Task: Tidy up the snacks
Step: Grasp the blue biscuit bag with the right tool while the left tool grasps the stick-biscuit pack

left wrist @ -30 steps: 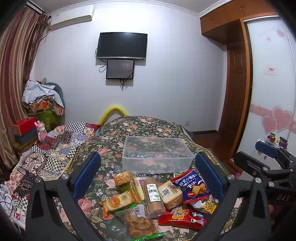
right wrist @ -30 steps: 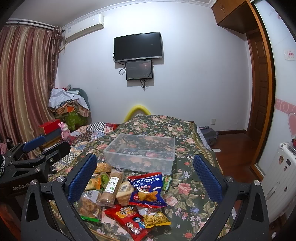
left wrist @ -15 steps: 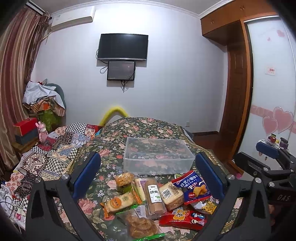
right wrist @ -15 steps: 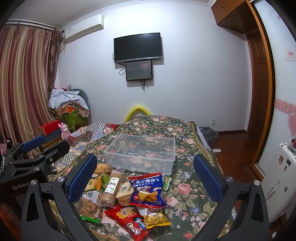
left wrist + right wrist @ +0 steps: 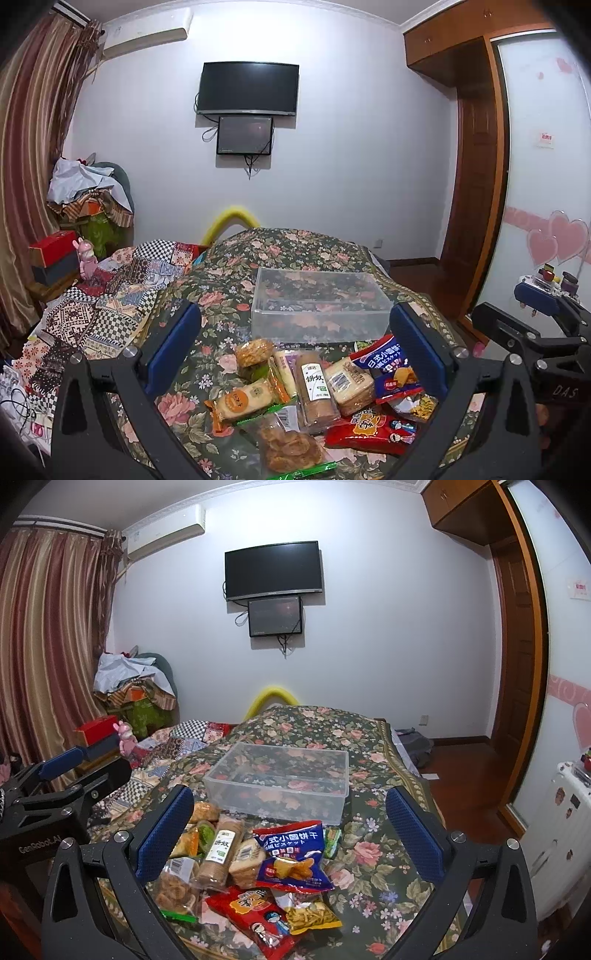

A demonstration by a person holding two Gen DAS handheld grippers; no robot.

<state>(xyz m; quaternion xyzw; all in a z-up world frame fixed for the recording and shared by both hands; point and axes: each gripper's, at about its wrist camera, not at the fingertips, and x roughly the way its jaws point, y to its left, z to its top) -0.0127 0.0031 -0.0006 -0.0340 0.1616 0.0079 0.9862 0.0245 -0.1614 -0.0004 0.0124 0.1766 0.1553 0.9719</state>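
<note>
A pile of snack packs lies on the floral bedspread (image 5: pixel 229 299) near me: a blue biscuit bag (image 5: pixel 293 853), a red bag (image 5: pixel 255 915), a tall biscuit sleeve (image 5: pixel 314 387) and a clear bag of fried rings (image 5: pixel 288 446). An empty clear plastic box (image 5: pixel 317 306) stands behind the pile; it also shows in the right wrist view (image 5: pixel 280 779). My left gripper (image 5: pixel 295 350) is open above the pile. My right gripper (image 5: pixel 290 834) is open above the blue bag. Both hold nothing.
A patchwork quilt (image 5: pixel 103 306) covers the bed's left side. A red box (image 5: pixel 51 247) and a clothes heap (image 5: pixel 88 195) stand at the far left. A wooden door (image 5: pixel 517 657) and wardrobe are at the right. A TV (image 5: pixel 247 88) hangs on the wall.
Both views have shifted only slightly. The snacks and the box have not moved, and both grippers stay open.
</note>
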